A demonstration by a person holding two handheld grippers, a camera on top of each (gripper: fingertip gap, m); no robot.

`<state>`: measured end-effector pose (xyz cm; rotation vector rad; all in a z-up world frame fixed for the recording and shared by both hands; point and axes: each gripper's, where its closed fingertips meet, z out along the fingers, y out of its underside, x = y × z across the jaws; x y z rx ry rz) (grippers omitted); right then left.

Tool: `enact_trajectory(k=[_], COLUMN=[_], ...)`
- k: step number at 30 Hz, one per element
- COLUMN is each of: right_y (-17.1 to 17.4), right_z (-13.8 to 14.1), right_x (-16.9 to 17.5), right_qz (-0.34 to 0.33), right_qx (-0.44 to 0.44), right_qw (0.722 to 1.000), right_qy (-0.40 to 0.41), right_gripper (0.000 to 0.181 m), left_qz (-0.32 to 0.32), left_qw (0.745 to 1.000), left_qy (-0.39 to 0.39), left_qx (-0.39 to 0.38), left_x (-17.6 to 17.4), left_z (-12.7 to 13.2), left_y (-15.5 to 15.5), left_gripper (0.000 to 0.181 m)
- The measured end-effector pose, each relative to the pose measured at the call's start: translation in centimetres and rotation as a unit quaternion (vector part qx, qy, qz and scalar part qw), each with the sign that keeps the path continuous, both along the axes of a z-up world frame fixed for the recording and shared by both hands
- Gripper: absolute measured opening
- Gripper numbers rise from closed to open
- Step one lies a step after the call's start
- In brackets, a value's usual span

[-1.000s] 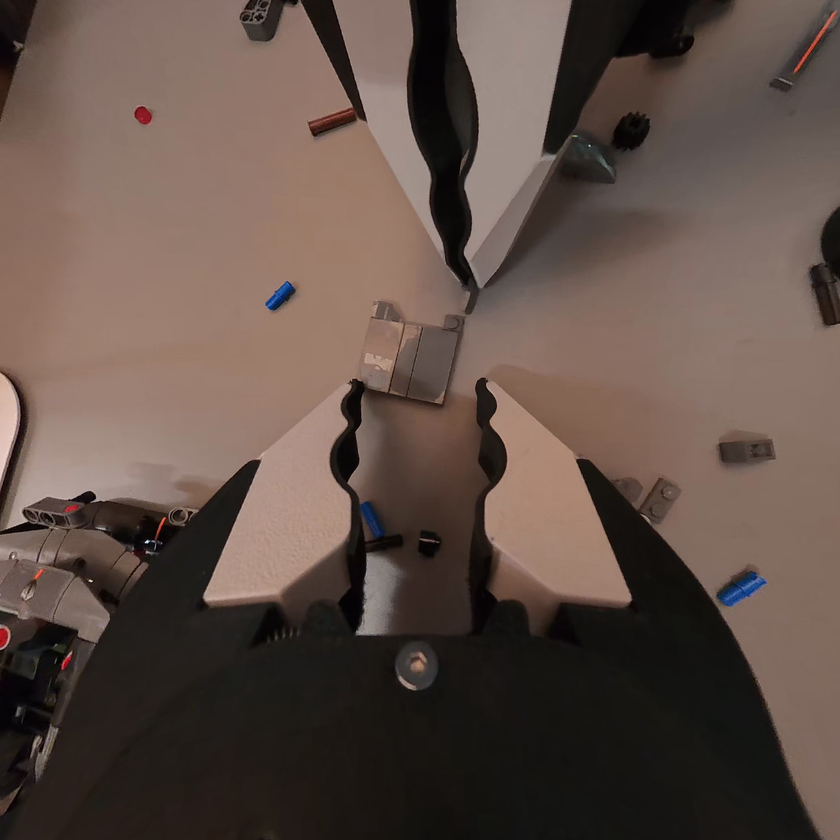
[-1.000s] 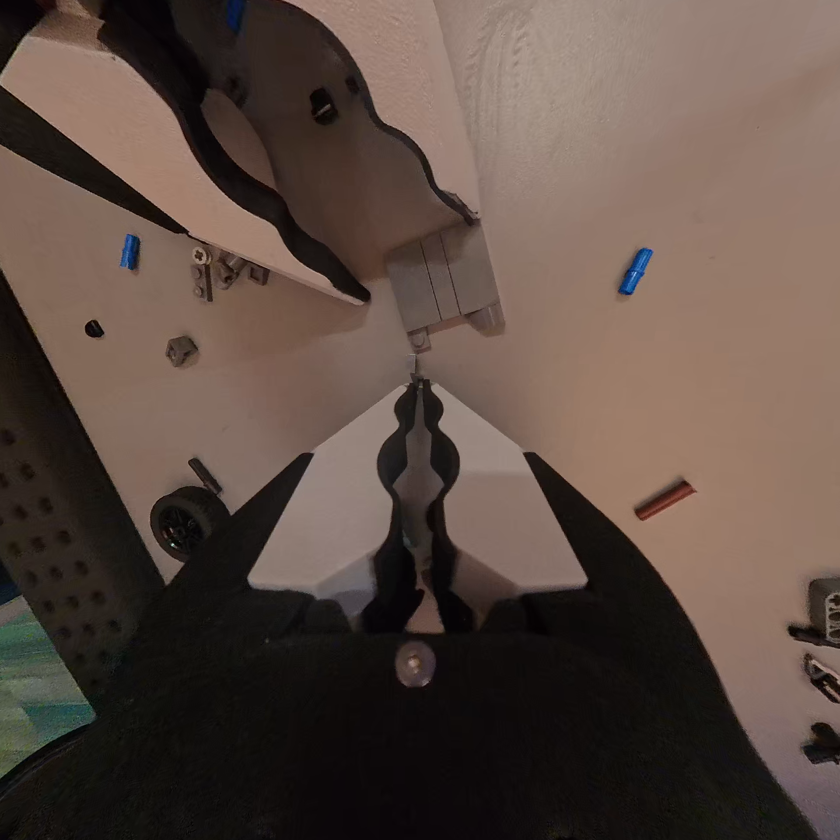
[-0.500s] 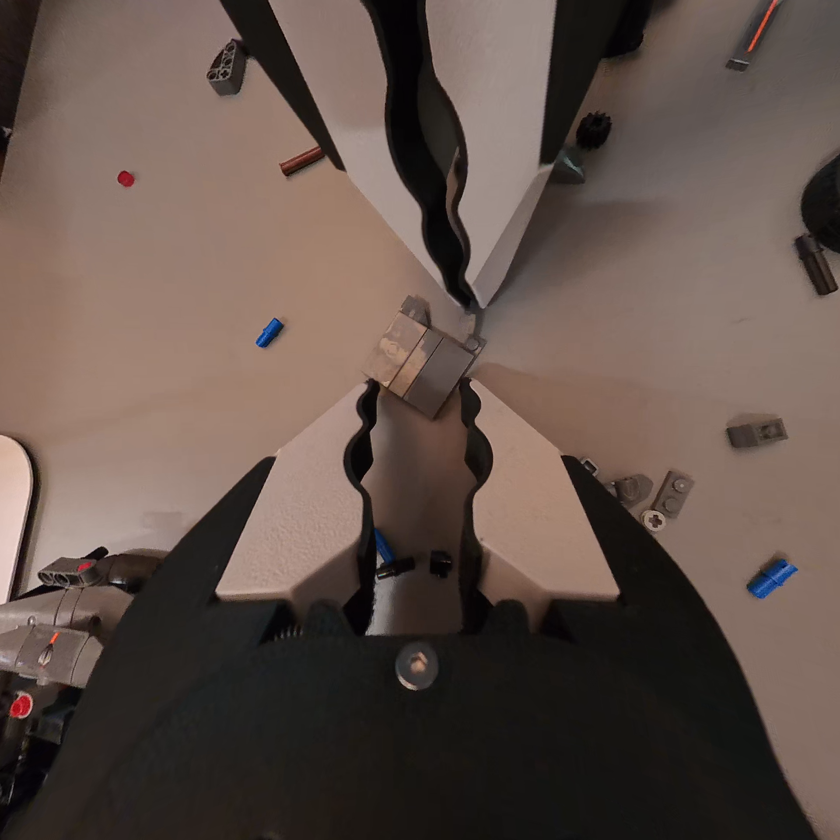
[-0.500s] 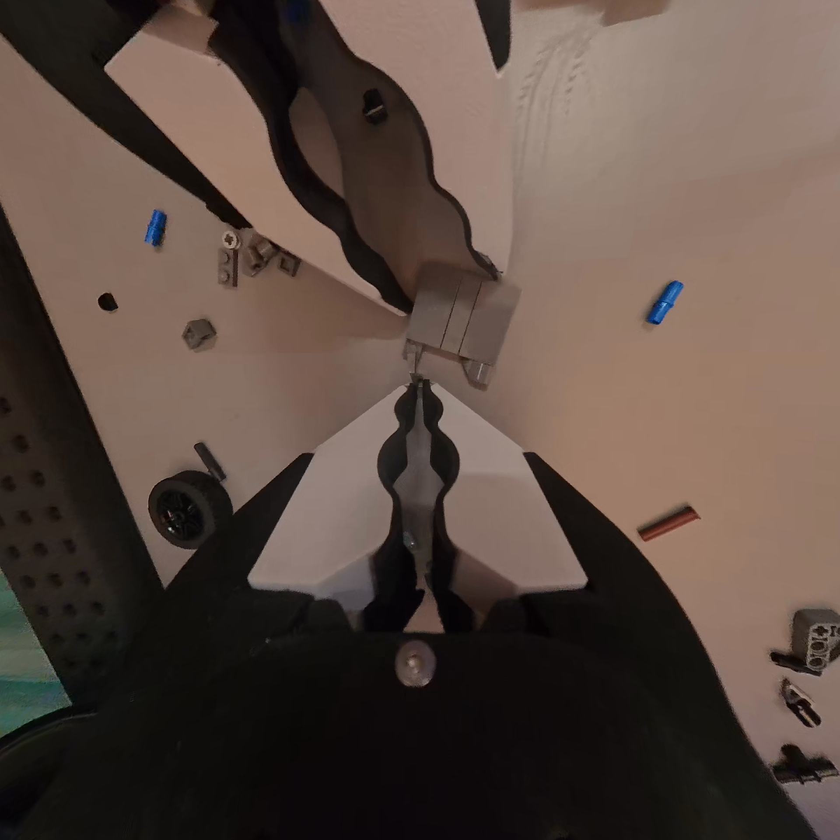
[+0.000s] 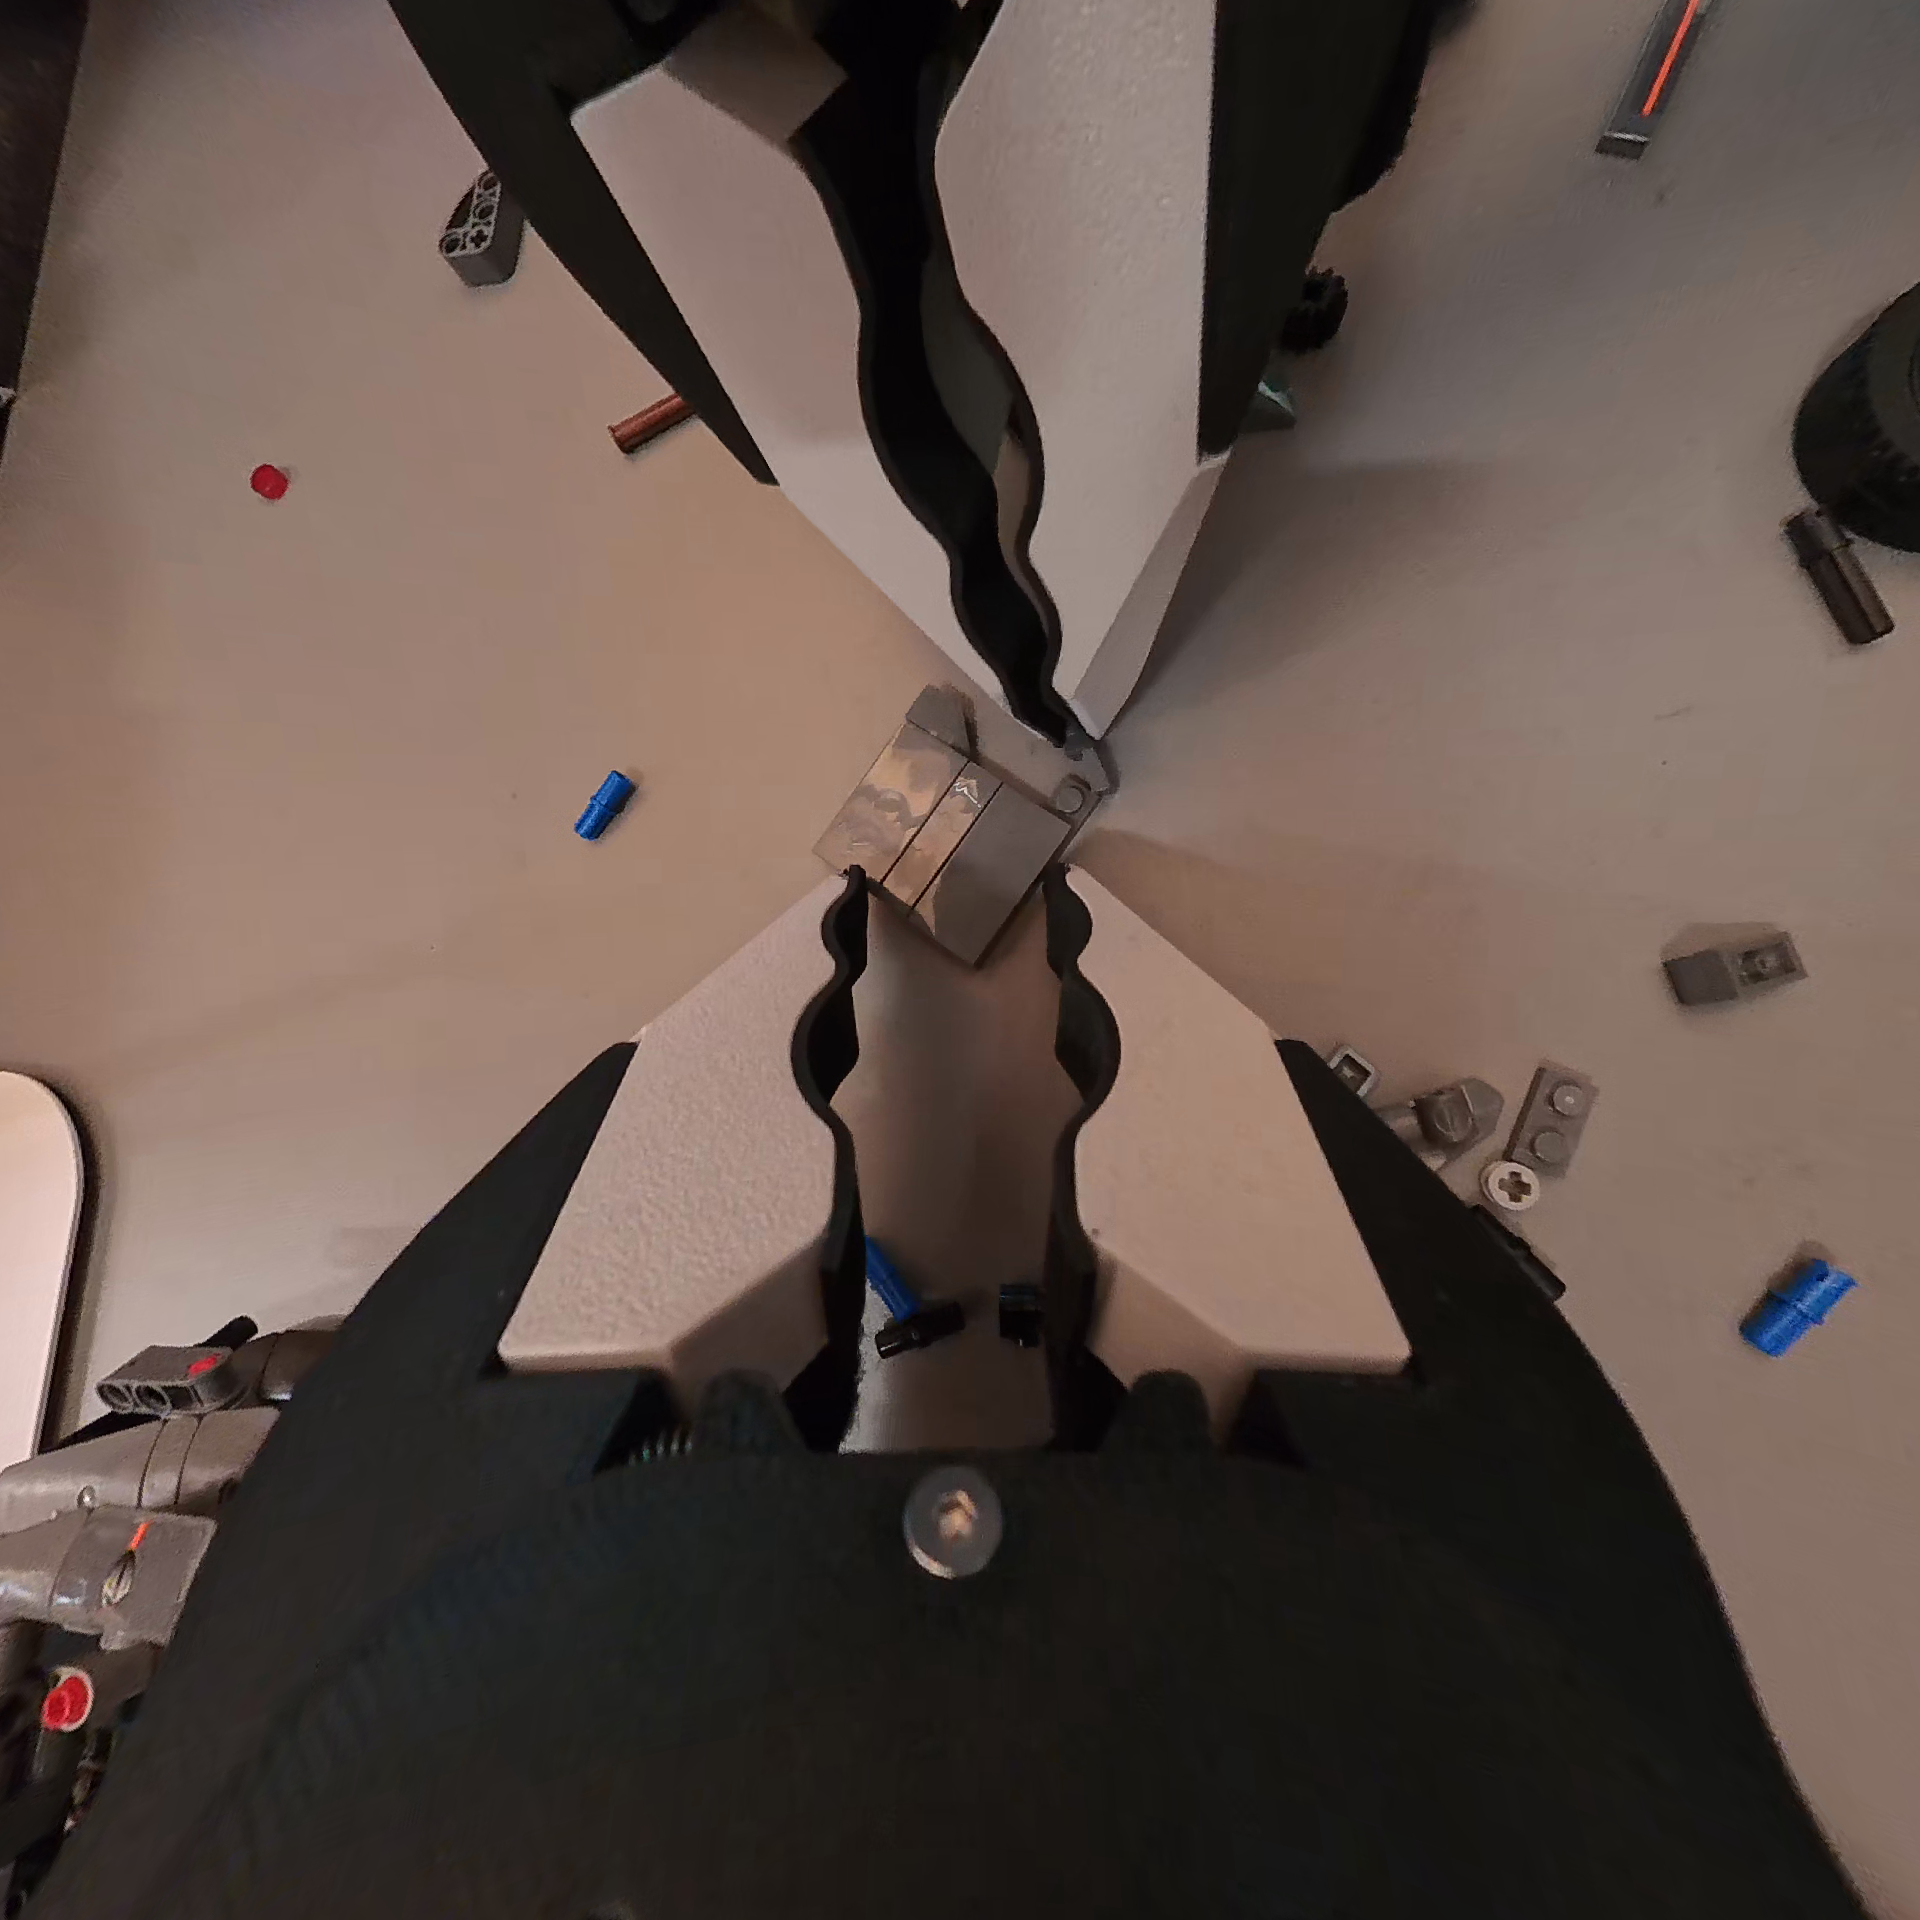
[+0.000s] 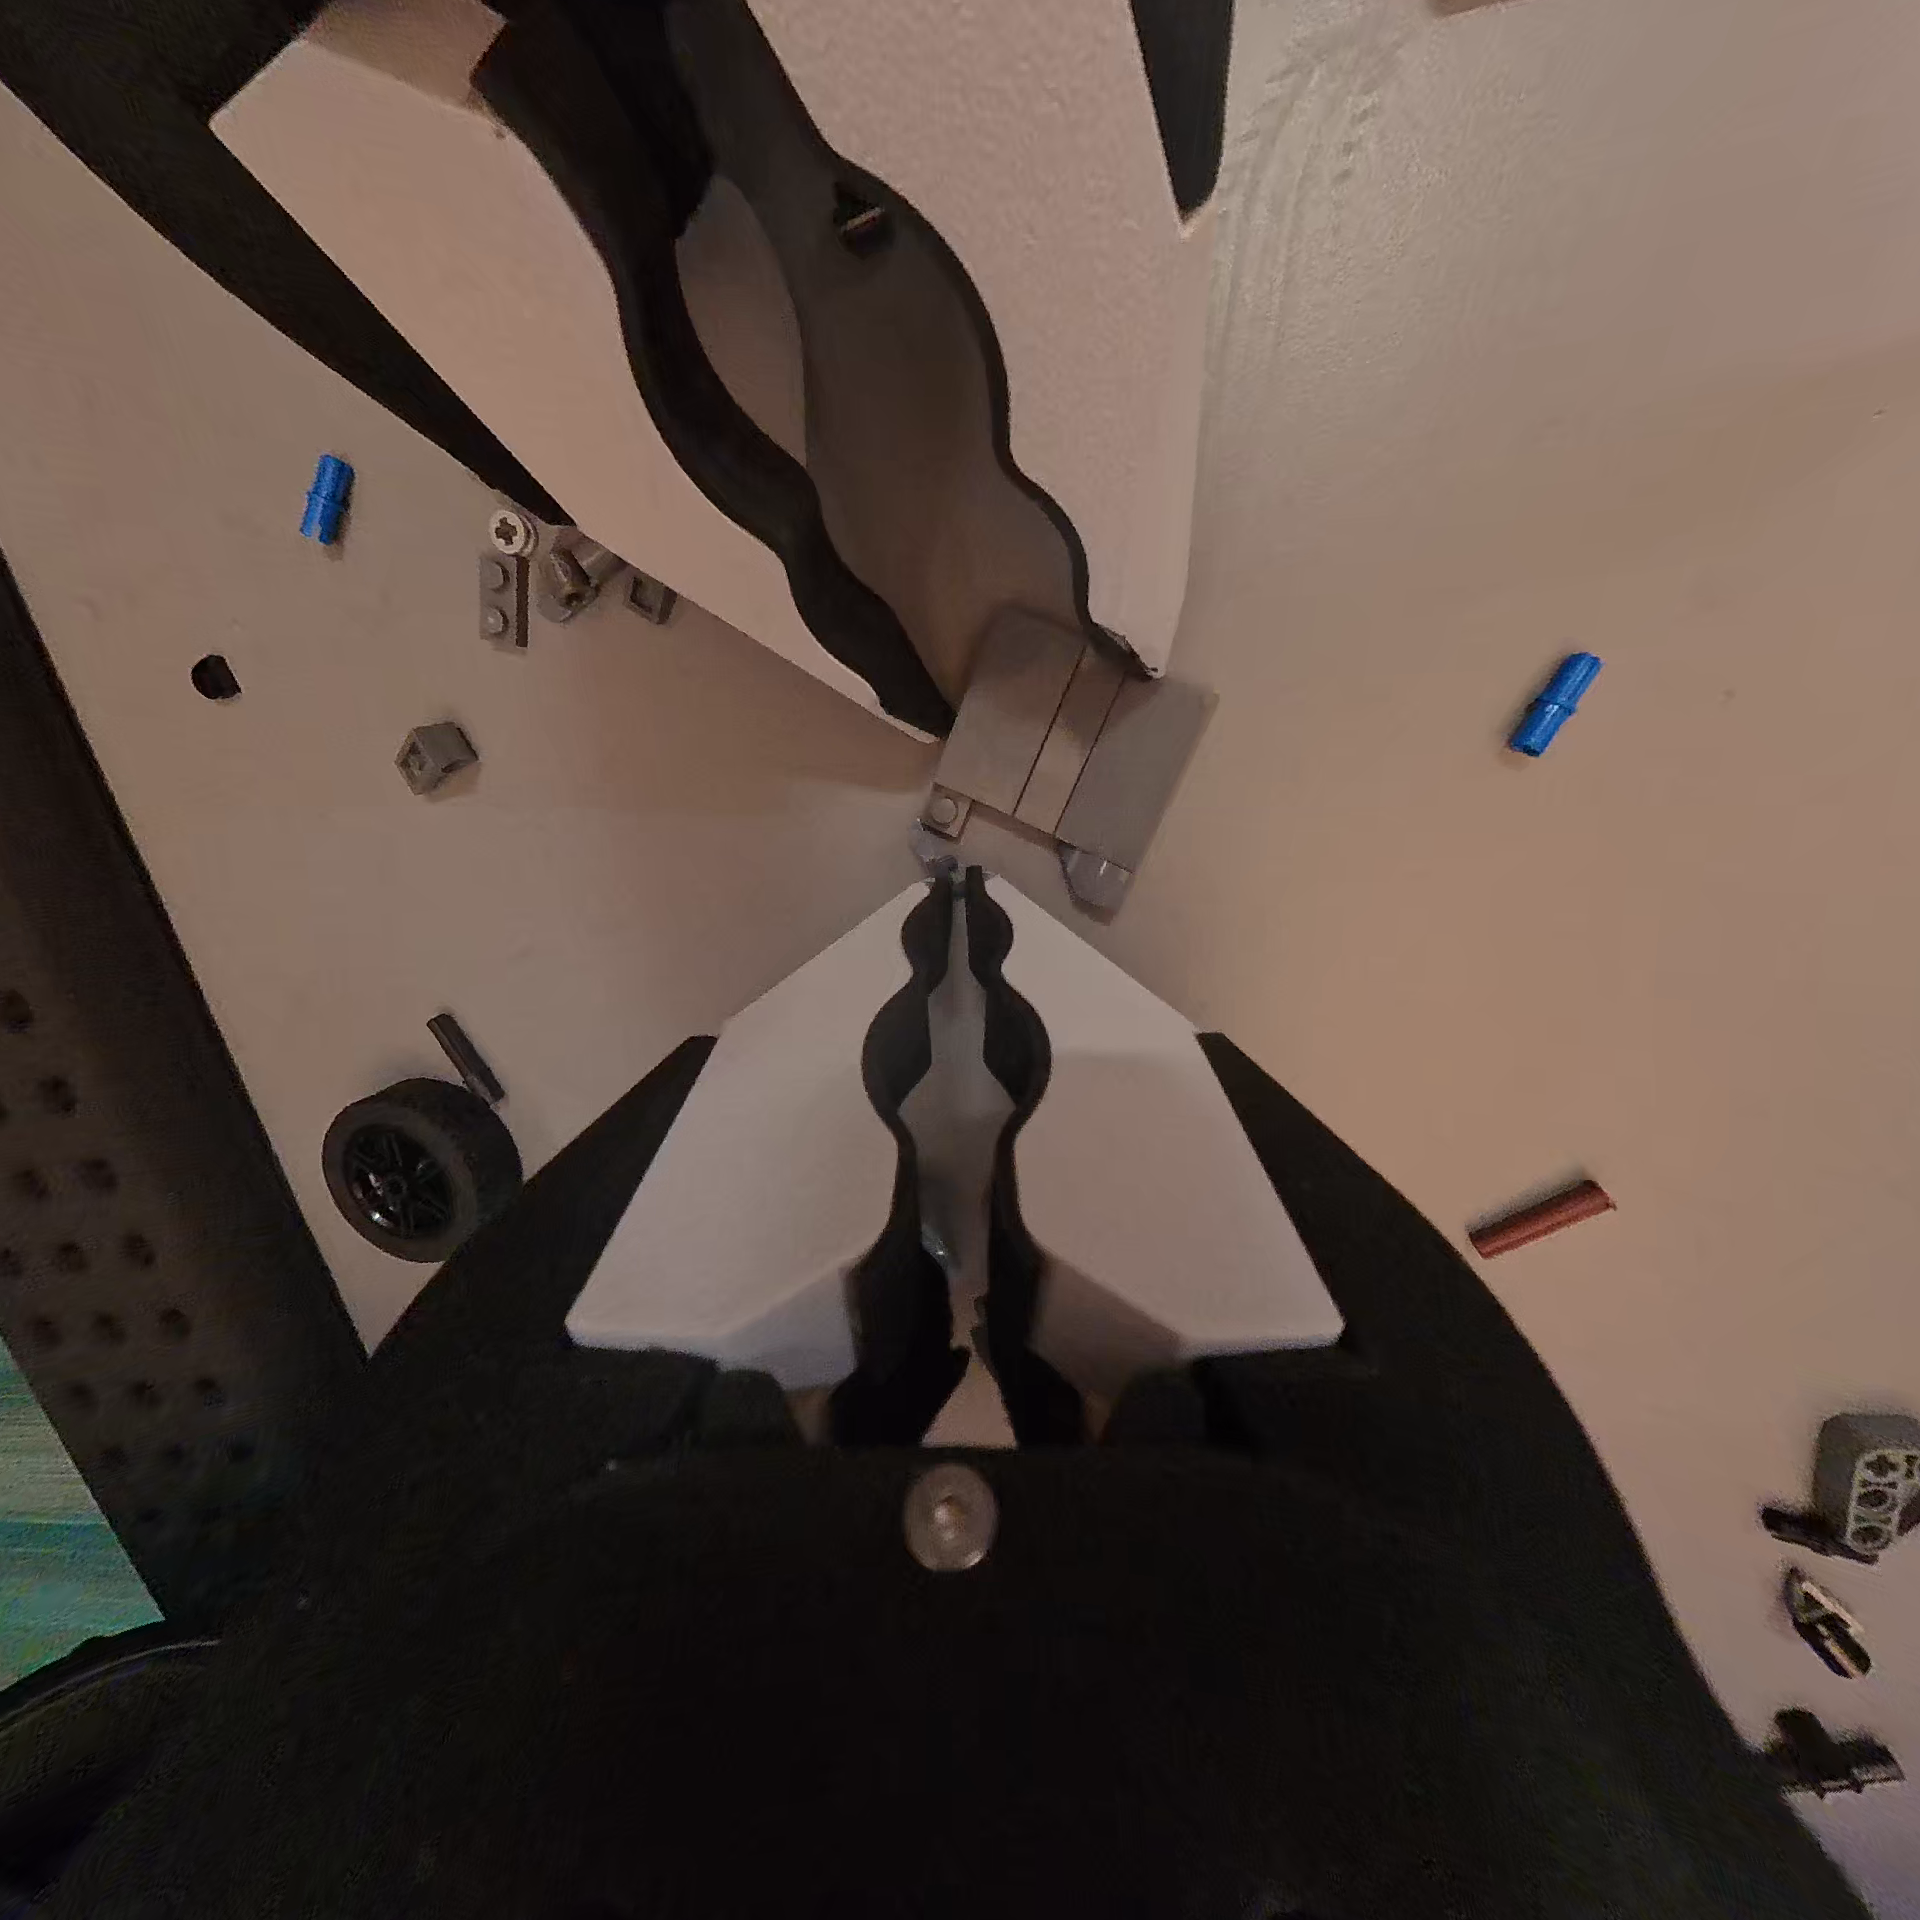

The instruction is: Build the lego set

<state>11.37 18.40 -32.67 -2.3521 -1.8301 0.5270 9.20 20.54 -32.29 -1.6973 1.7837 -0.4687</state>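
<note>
Pale tabletop (image 5: 312, 935), left gripper (image 5: 951, 883) wide around grey assembly (image 5: 951, 842); right gripper (image 6: 958, 876) pinching its plate tab (image 6: 932, 844), wheel (image 6: 421, 1169) only in right view.

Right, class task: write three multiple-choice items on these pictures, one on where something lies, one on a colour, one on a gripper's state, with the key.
1. Where is the smooth grey brick assembly?
A. Between the tips of the left hand-held gripper and the right hand-held gripper
B. Inside a box
C. Stacked on a red plate

2. What colour is the small round stud lying alone on the table?
A. Green
B. Red
C. Yellow

3. How do the left hand-held gripper's jaws stand?
A. Shut with nothing between them
B. Shut on a yellow brick
C. Open

Key:
1 A, both wrist views show the assembly where the two sets of tips meet.
2 B, it is plainly red against the pale table.
3 C, a wide gap shows between its fingers, one on each side of the assembly's near edge.
</note>
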Motion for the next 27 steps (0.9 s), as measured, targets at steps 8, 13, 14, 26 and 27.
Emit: enact_trajectory(k=[8,13,14,26,27], right_y=[0.17,0.05,0.11,0.64,0.42], right_z=[0.1,0.37,0.44,0.28,0.13], right_x=[-0.13,-0.5,-0.54,-0.37,-0.44], right_qz=[-0.01,-0.017,-0.019,-0.029,-0.027], right_qx=[-0.004,-0.018,-0.017,-0.006,-0.012], right_qw=[1.0,0.999,0.999,0.999,0.999], right_qy=[0.007,0.023,0.025,0.02,0.02], right_gripper=[0.001,0.001,0.001,0.0,0.0], left_qz=[0.0,0.0,0.0,-0.003,-0.003], left_qw=[1.0,1.0,1.0,1.0,1.0], left_qy=[-0.004,-0.007,-0.007,-0.008,-0.008], left_qx=[0.001,0.002,0.002,0.002,0.003], left_x=[0.13,0.19,0.19,0.25,0.27], left_z=[0.0,0.0,0.0,0.0,0.0], left_y=[-0.04,-0.07,-0.06,-0.14,-0.15], left_gripper=[0.032,0.031,0.031,0.031,0.031])
